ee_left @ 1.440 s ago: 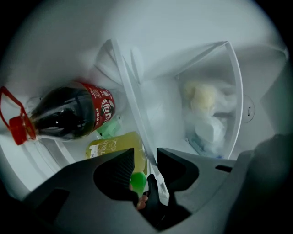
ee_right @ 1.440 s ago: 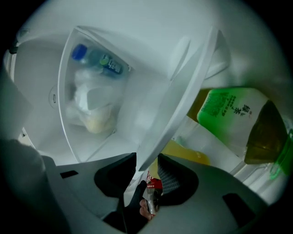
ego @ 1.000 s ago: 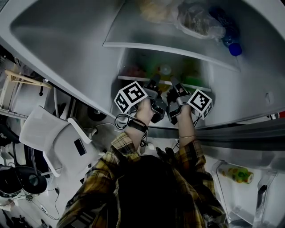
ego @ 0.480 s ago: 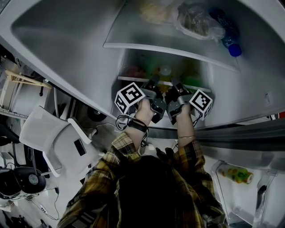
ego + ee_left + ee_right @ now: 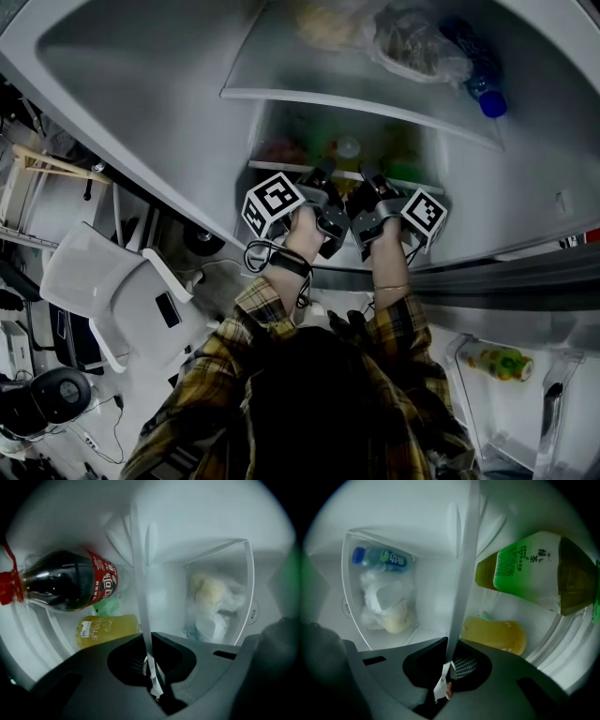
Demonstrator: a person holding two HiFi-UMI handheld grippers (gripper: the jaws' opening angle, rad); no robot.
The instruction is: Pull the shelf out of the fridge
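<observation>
Green tea bottle [image 5: 529,569] cut off at right edge, cola bottle [image 5: 65,585] cap at dark rim, bagged food [image 5: 213,602] blurred

a white chair [image 5: 112,295] stands on the pale floor [image 5: 141,394] at the left of the head view, its back and seat seen from above. thin dark cables [image 5: 119,408] trail over the floor below it. a light wooden frame [image 5: 47,167] sits at the far left edge, and a round dark object [image 5: 42,398] lies in the lower left corner. the light is dim and grey.
</observation>
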